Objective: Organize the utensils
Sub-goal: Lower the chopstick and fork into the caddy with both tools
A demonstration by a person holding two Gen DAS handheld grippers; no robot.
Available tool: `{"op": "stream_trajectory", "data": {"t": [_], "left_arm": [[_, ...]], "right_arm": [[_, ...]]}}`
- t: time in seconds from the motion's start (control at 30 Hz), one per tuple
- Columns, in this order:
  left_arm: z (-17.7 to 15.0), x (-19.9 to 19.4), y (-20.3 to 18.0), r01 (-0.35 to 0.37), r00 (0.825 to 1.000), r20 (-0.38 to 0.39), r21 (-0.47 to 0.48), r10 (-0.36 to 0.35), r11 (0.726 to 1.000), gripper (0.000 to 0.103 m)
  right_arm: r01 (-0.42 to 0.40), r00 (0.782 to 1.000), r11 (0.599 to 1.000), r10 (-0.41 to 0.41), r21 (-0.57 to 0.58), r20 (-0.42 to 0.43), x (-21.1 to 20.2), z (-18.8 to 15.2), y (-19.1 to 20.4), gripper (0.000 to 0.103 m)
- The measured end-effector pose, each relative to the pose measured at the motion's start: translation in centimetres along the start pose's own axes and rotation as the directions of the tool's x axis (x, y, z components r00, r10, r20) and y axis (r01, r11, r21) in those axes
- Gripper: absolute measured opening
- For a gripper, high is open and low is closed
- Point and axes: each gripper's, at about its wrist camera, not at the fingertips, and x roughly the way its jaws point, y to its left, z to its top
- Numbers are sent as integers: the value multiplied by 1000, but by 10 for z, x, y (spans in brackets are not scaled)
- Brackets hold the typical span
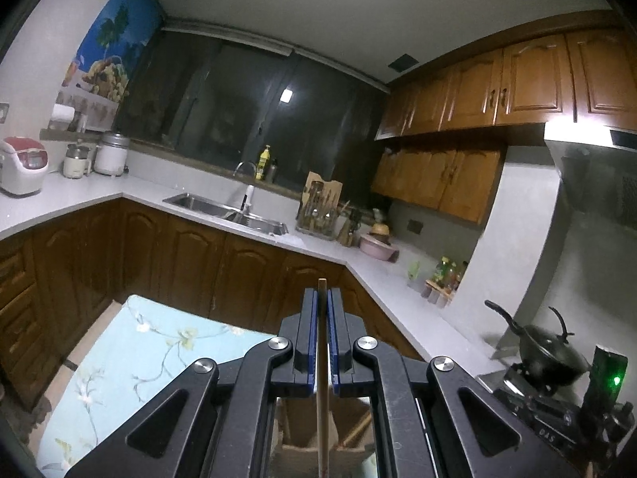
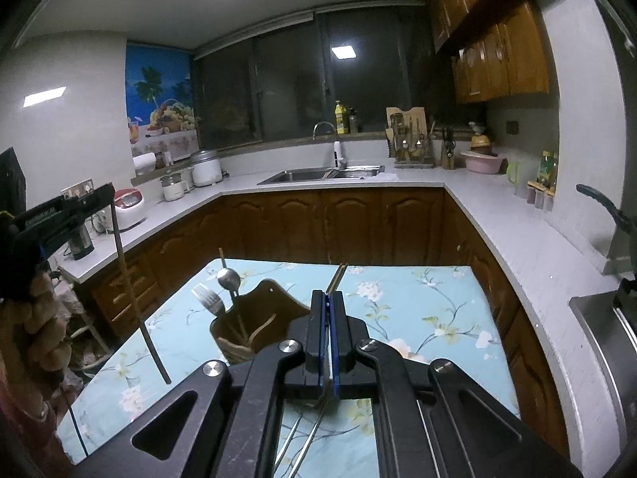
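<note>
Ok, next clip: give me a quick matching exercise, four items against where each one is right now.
Items:
1. single chopstick
2. pair of chopsticks
3. fork
4. wooden holder

Places:
A. standing on the floral tablecloth
B. clamped in the left hand-held gripper
C. tines up inside the holder
D. clamped in the right hand-held gripper

Pairs: 1-B, 2-D, 3-C, 4-A

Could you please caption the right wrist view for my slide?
Right gripper clamps chopsticks above the floral-clothed table, beside a wooden utensil holder.
</note>
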Motion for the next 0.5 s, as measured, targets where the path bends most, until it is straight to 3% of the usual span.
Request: {"op": "stream_trajectory", "data": {"t": [0.5], "left_arm": [[-35, 80, 6, -48, 997, 60, 9, 47, 999, 3]], "right_arm": [[25, 999, 997, -27, -79, -29, 42, 20, 1, 2]]}}
